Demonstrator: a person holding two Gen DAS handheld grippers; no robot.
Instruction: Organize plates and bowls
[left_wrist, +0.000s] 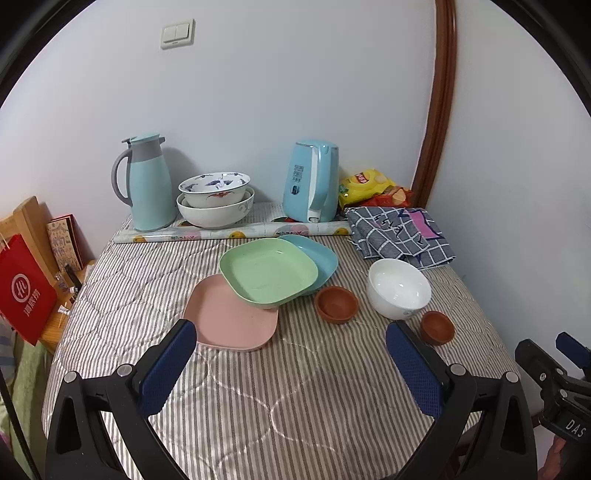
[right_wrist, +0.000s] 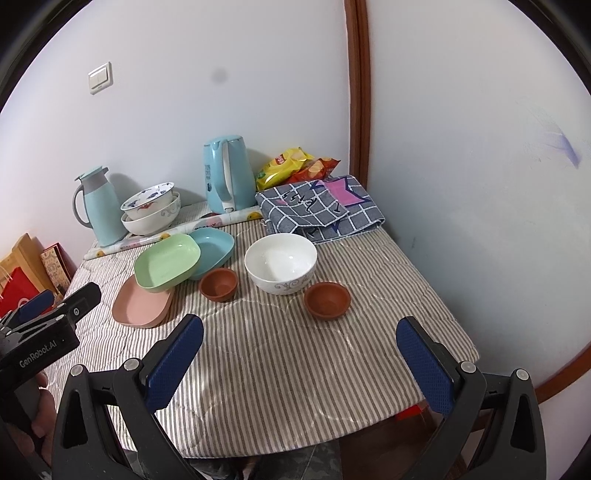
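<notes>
Glossily, squarish green plate (left_wrist: 269, 272) overlaps matte pink plate (left_wrist: 232, 319).

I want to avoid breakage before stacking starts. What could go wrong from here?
1. The green square plate rests tilted across the pink square plate and blue square plate; pulling either one may tip it.
2. The white ceramic bowl sits close between two small brown clay bowls; open fingers could knock them.

Both wrist cameras sit above the near edge of the striped table (left_wrist: 280, 398), angled down toward the white bowl (right_wrist: 280, 264) and the back wall. The left view stands left of that bowl, the right view more squarely before it; both share the dishes around it.
</notes>
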